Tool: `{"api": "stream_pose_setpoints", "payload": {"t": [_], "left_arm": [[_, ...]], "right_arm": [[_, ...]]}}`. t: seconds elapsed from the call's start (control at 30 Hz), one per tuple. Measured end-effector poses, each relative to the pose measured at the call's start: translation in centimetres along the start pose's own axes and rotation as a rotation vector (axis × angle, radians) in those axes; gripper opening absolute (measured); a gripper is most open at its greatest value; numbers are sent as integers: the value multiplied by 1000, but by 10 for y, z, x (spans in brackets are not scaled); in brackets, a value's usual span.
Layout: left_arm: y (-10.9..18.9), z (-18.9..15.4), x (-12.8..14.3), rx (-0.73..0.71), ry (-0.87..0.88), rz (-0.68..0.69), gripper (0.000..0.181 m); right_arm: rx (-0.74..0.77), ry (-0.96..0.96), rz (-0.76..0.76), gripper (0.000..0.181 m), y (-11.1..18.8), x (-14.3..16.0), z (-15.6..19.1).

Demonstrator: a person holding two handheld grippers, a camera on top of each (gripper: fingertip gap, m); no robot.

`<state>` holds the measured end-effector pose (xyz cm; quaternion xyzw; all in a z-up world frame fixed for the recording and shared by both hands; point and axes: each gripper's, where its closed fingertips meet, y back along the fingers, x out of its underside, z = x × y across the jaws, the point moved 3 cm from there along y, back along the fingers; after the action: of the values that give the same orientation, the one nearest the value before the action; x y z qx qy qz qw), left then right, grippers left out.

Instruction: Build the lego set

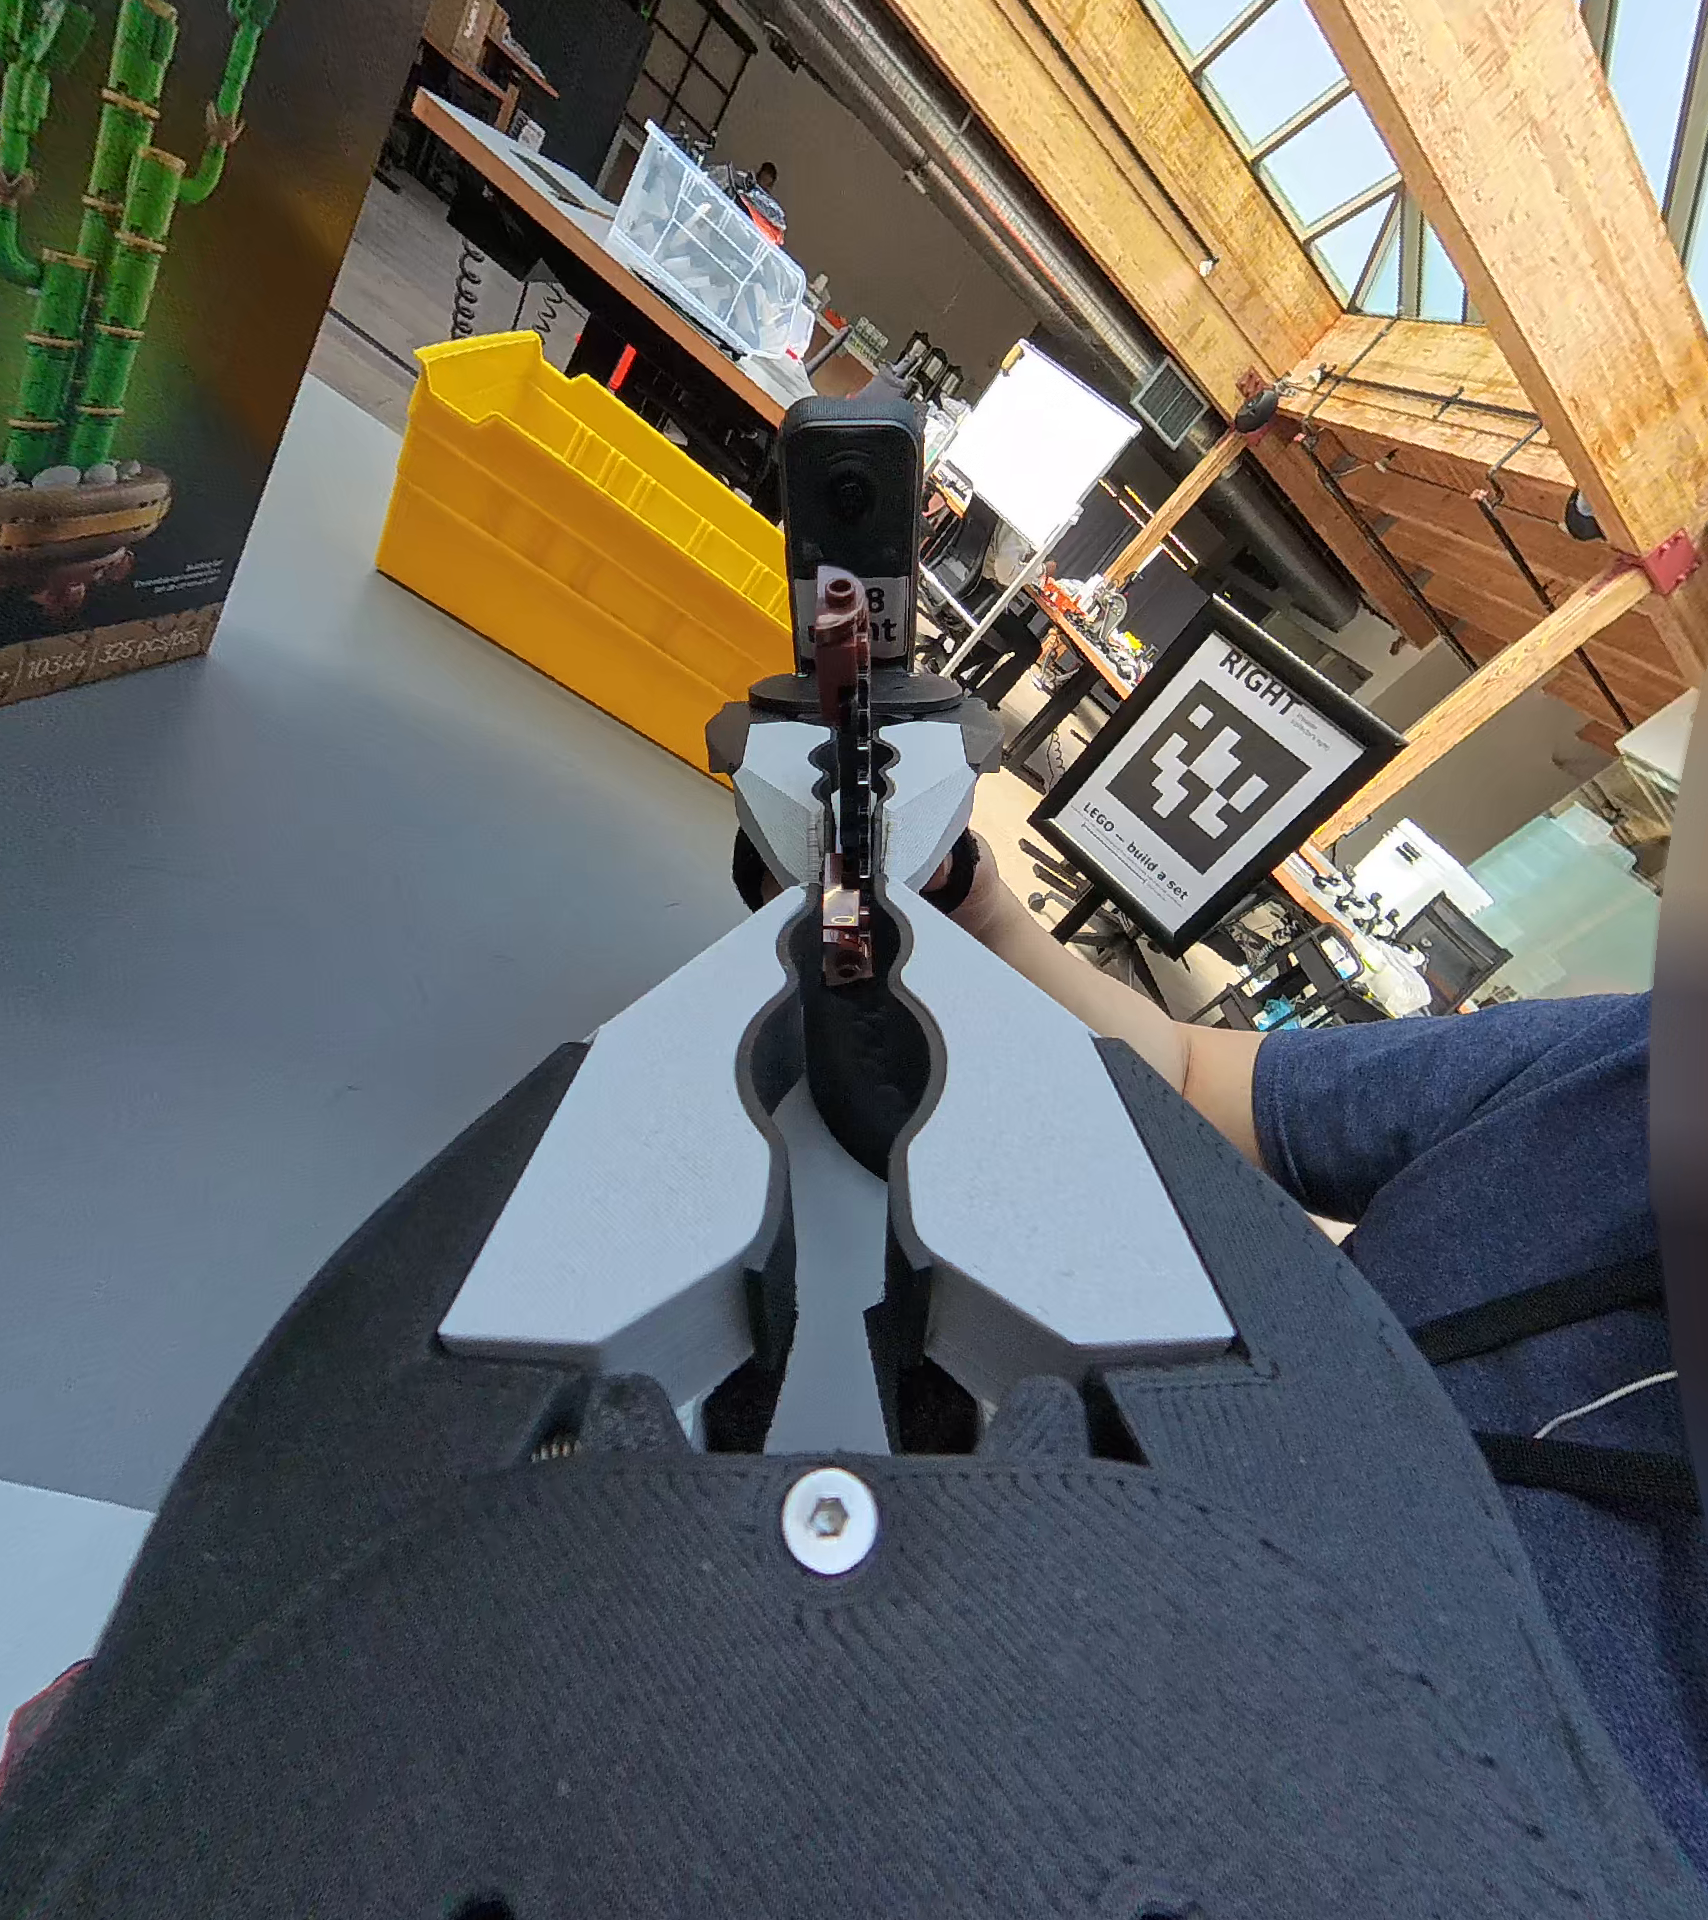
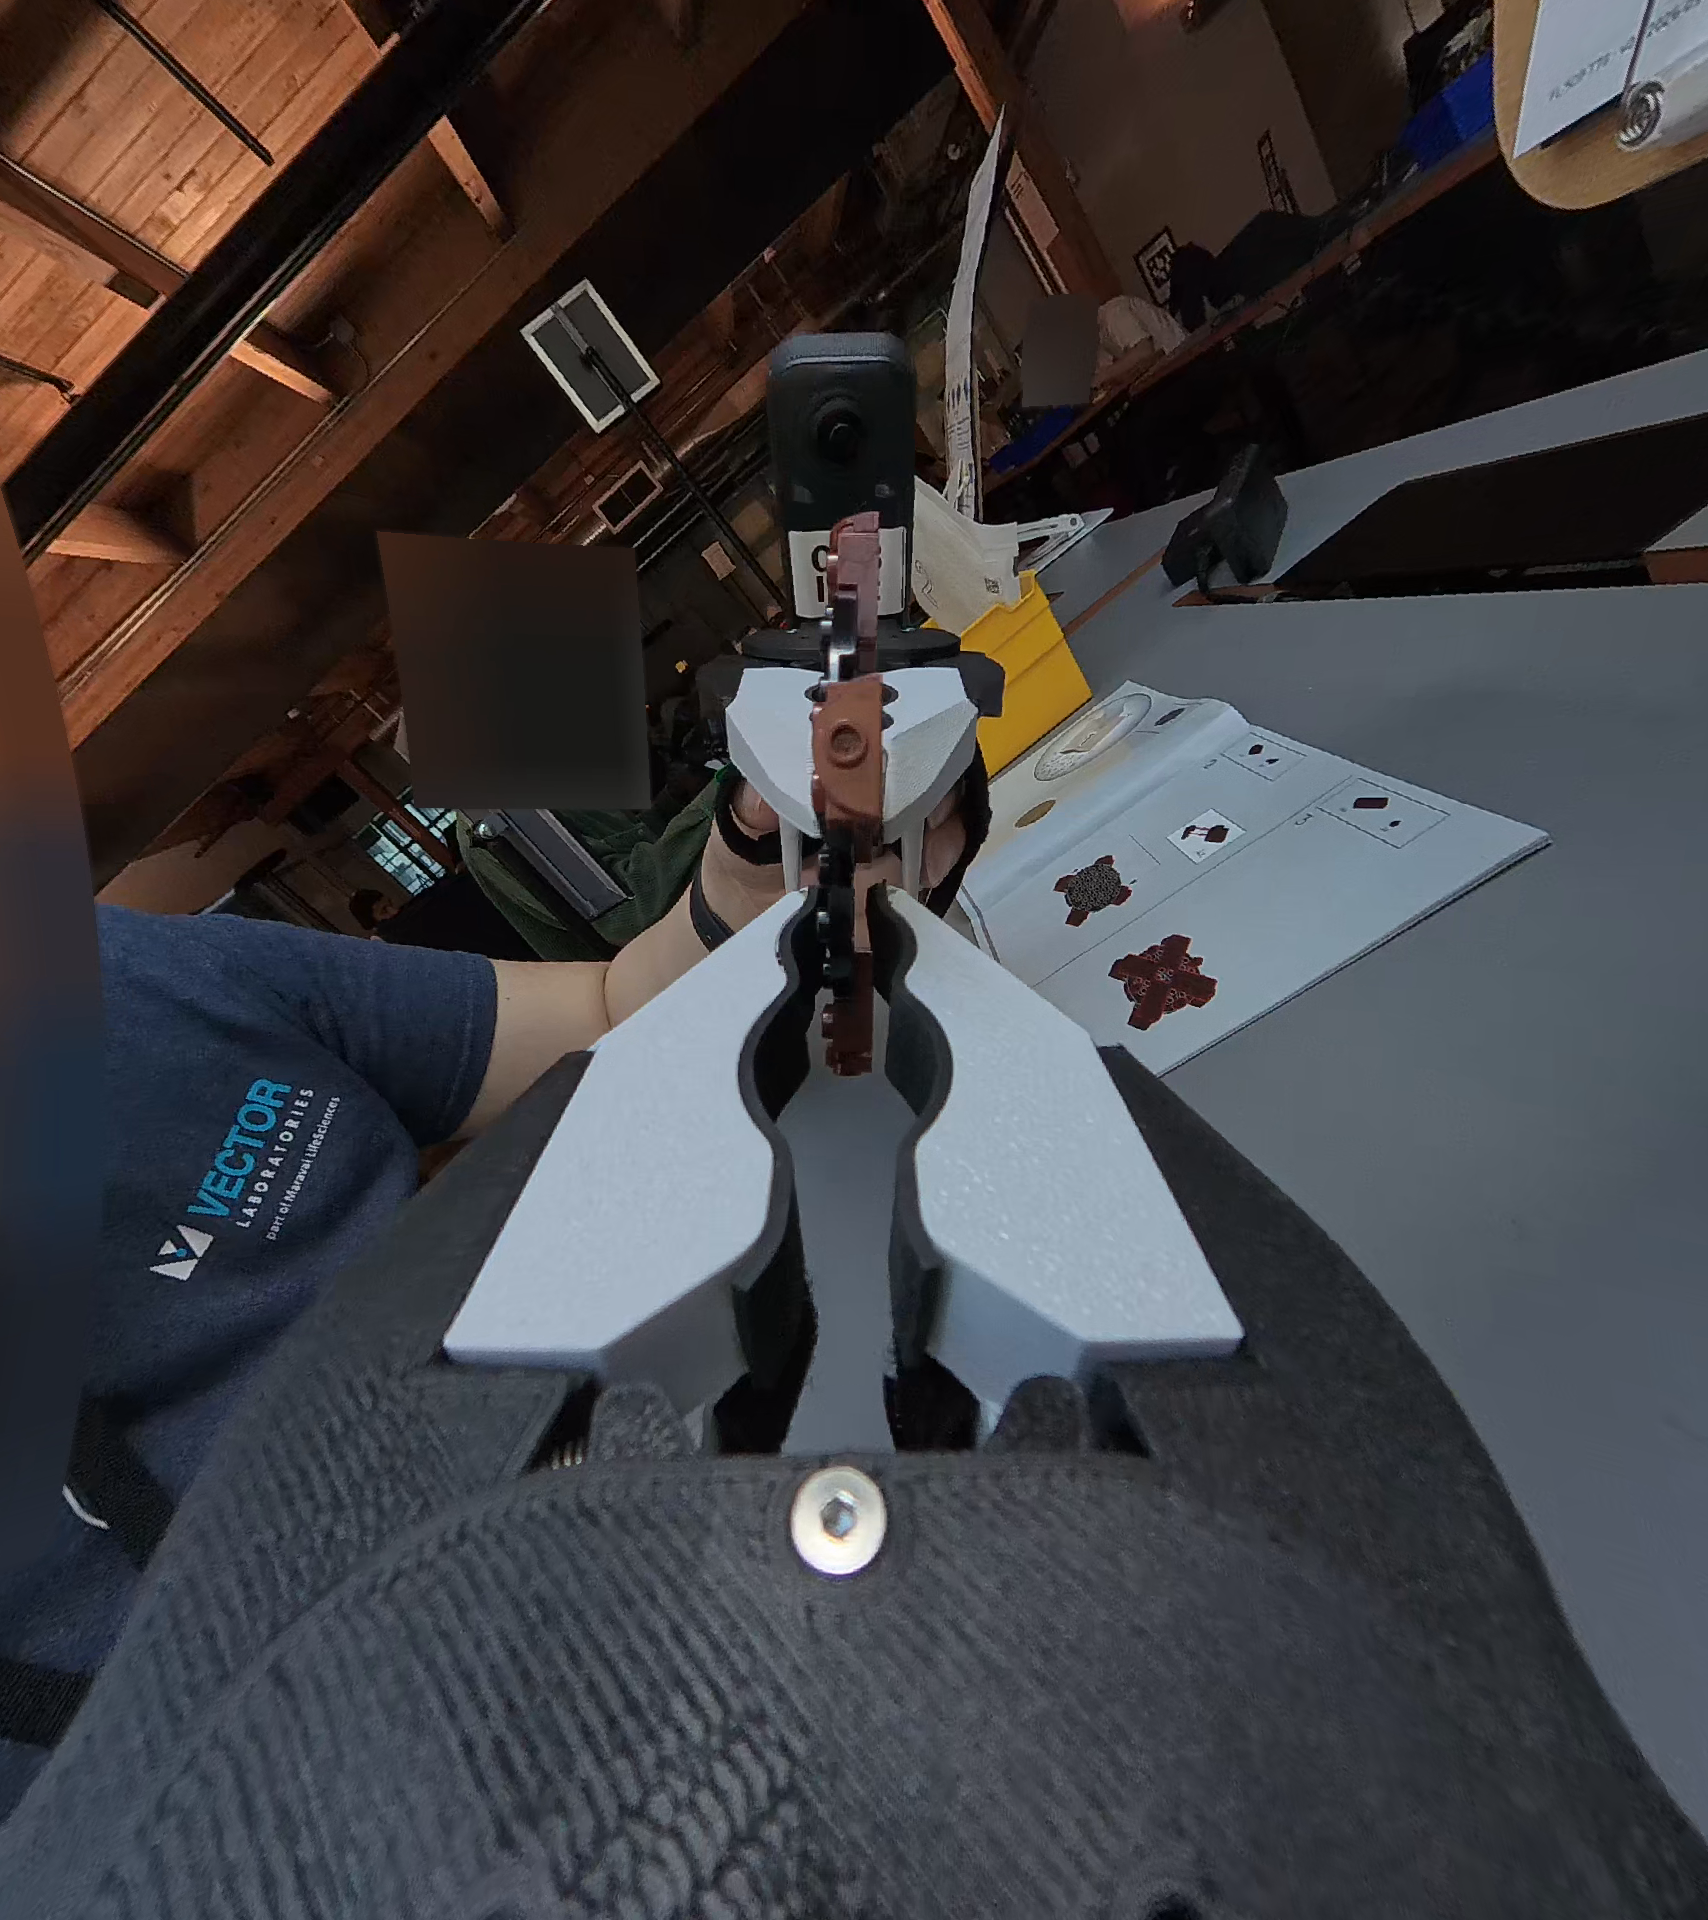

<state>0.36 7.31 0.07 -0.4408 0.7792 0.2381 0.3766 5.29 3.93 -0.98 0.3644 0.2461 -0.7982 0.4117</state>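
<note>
A Lego assembly (image 1: 847, 769), a black round plate with reddish-brown bricks on it, is held edge-on in the air between both grippers. In the left wrist view, my left gripper (image 1: 845, 899) is shut on its near edge. My right gripper (image 1: 848, 836) faces it and is shut on the far part. In the right wrist view, the assembly (image 2: 845, 748) stands upright in my right gripper (image 2: 842, 904), and the left gripper (image 2: 845, 831) clamps it from the opposite side. Both grippers are raised above the grey table (image 1: 206, 935).
The Lego set box (image 1: 71, 332) stands at the back left, with a yellow bin (image 1: 559, 540) beside it. An open instruction booklet (image 2: 1224, 862) lies on the table at the right. A framed marker sign (image 1: 1214, 769) stands beyond the table. The person's arm (image 1: 1120, 1029) is close by. Left and right tips are no more than a few centimetres apart.
</note>
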Motion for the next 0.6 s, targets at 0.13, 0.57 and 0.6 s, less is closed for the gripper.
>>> {"api": "stream_pose_setpoints", "payload": {"t": [0.13,0.57,0.6], "left_arm": [[0,2,0,-3,10,-3,6],[0,-1,-1,16,33,-5,5],[0,-1,-1,20,36,-6,5]], "right_arm": [[10,5,4,6,0,1,-1],[-17,3,-5,6,0,0,2],[-11,7,-7,6,0,-1,1]]}}
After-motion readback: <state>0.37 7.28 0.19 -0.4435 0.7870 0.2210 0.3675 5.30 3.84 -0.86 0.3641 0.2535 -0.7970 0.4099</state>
